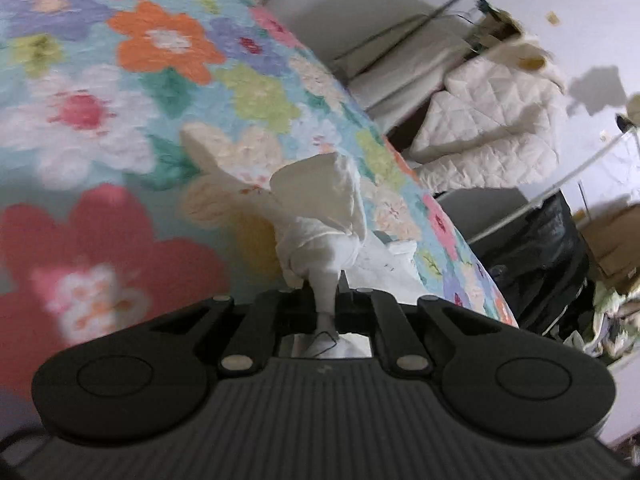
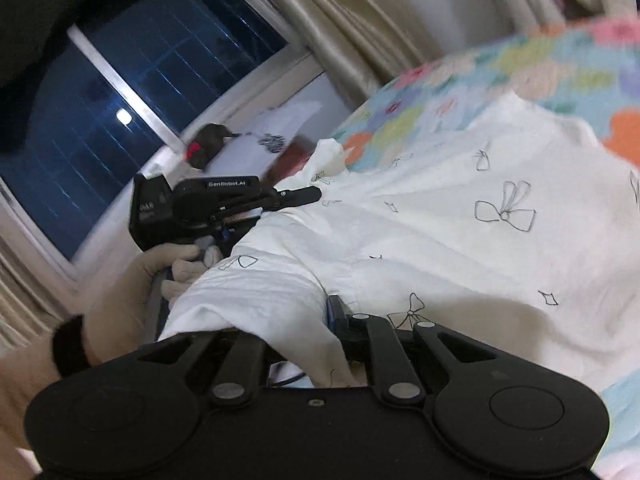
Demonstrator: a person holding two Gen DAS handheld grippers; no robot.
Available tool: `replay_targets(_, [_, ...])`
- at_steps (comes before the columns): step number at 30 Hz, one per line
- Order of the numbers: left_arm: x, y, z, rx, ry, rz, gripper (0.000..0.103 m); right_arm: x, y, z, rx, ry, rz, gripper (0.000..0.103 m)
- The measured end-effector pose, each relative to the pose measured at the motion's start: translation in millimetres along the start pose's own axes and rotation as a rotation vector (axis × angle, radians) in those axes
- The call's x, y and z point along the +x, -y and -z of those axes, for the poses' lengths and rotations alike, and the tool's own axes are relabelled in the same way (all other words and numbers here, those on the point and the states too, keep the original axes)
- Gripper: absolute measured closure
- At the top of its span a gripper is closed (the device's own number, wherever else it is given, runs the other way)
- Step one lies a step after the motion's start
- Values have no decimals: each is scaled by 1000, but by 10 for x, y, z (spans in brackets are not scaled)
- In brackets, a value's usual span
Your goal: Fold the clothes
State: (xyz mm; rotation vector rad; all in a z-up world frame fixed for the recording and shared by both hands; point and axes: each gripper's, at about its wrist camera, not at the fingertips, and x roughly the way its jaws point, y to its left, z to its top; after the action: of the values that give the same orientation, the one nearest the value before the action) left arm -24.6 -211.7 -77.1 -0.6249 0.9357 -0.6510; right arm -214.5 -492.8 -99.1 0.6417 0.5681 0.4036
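The left gripper (image 1: 326,300) is pressed together on a bunched twist of a white garment (image 1: 320,216), which rises straight out from between the fingers and fans into a crumpled fold. In the right wrist view that same left gripper (image 2: 308,194) is seen from the side, held in a gloved left hand (image 2: 132,296), its tips closed on the garment's far corner. The right gripper (image 2: 316,344) pinches a gathered edge of the garment (image 2: 460,248) close to the camera; its fingers are largely buried in cloth.

The garment is white with thin black bow outlines. It hangs stretched between the two grippers, its long axis running from the near grip up and left to the far grip, and the rest spreads rightward over the bed.

The bed carries a floral quilt (image 1: 160,92) of orange, pink, purple and white blooms on pale blue. Beyond it lie cream quilted bedding (image 1: 492,120), a dark window (image 2: 132,92) and beige curtains (image 2: 328,28).
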Motion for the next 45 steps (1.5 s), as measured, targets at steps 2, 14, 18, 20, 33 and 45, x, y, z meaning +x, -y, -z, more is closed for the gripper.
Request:
replay_targets(2, [-88, -62, -32, -58, -15, -19, 97, 5, 19, -3, 36, -5, -45, 91])
replay_targets(14, [894, 1374, -511, 394, -278, -177, 96, -704, 356, -44, 355, 210, -40, 90])
replay_targets(18, [1610, 1881, -273, 575, -335, -193, 86, -885, 590, 7, 430, 253, 111, 91])
replay_targets(20, [1873, 2019, -104, 608, -333, -187, 70, -939, 656, 20, 395, 229, 294, 91])
replay_targets(33, [1403, 1300, -523, 610, -138, -114, 46, -986, 820, -45, 399, 230, 438, 85])
replay_targets(45, [1717, 1434, -307, 682, -225, 52, 33, -938, 803, 5, 411, 236, 469, 75])
